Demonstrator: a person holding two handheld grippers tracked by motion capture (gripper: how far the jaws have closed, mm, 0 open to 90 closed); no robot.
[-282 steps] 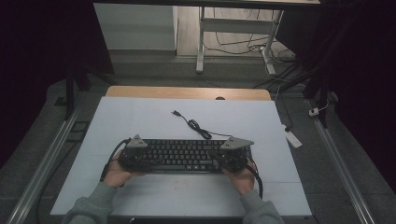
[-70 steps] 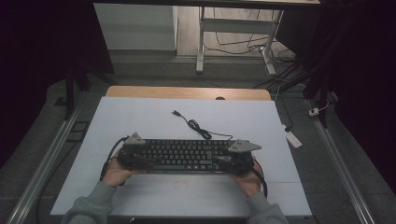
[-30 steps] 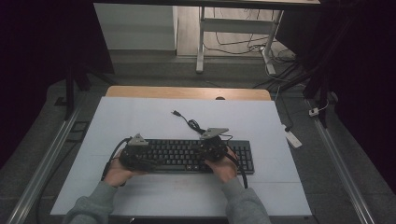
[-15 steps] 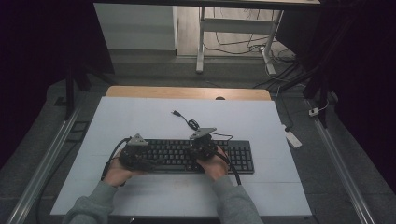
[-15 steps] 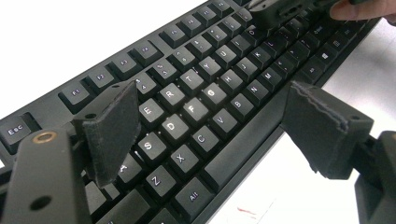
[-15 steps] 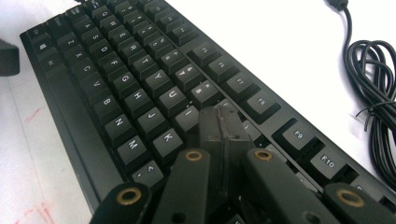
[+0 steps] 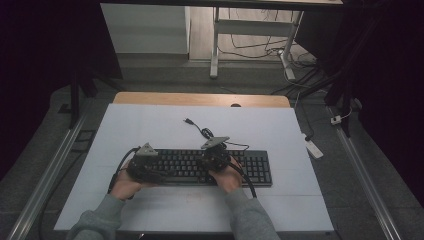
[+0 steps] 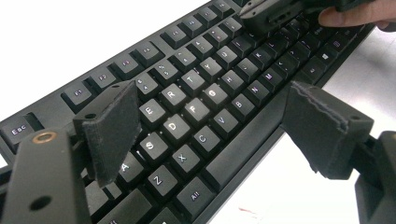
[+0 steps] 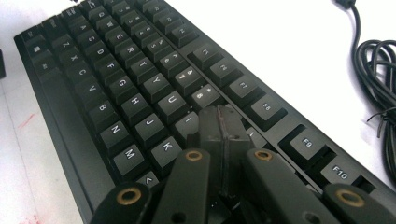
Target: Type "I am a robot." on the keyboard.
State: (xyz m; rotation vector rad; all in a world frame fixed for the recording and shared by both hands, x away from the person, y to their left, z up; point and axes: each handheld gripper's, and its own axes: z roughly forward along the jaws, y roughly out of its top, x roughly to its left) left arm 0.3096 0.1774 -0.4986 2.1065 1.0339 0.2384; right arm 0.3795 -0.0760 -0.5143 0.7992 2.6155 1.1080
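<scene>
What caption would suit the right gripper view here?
Right gripper, jaws shut, tips down among the right-hand letter keys of a black keyboard.

A white sheet (image 7: 150, 125) covers the table, leaving a strip of bare wooden tabletop (image 7: 200, 99) exposed along the far edge. Metal rails (image 7: 60, 160) run along both sides over grey carpeted floor (image 7: 50, 107). Beyond the table stand a white panel (image 7: 145, 27) and a pale metal desk leg (image 7: 215, 45), with loose cables (image 7: 255, 47) on wooden flooring. A white power strip (image 7: 313, 147) lies at right. Surroundings remain dark.
</scene>
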